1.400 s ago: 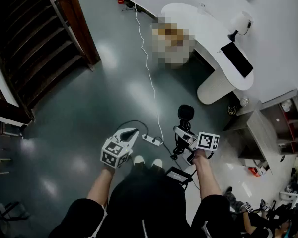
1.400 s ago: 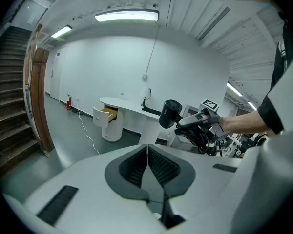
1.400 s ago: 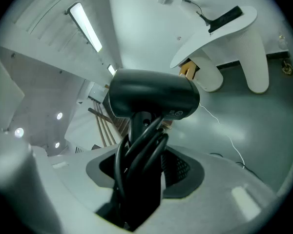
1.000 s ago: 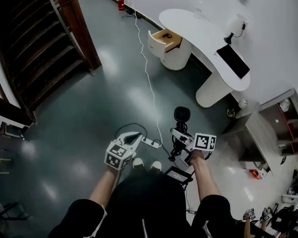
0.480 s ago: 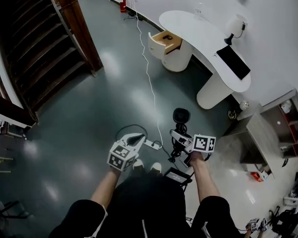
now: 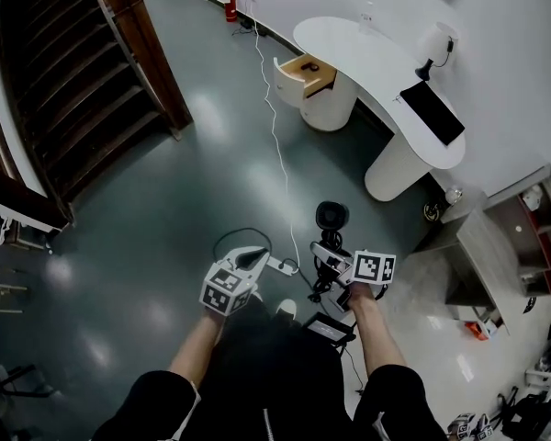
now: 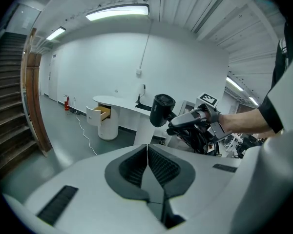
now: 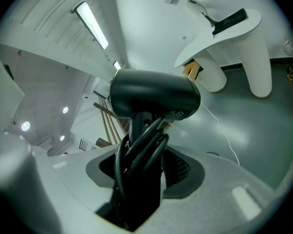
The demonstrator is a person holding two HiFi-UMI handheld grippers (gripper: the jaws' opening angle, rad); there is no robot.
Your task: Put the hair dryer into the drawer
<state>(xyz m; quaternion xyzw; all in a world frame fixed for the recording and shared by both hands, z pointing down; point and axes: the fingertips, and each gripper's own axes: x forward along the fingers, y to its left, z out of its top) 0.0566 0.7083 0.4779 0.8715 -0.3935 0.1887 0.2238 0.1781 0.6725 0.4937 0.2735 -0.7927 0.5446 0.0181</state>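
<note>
lengthwise in right tool (image 8: pixel 144 165), hair dryer (image 8: pixel 154 99) handle

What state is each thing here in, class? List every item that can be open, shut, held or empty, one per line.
drawer: pulled open, under the white desk.
hair dryer: held in the air, cord bundled along its handle.
right gripper: shut on the hair dryer's handle and cord.
left gripper: shut, nothing between its jaws.
</note>
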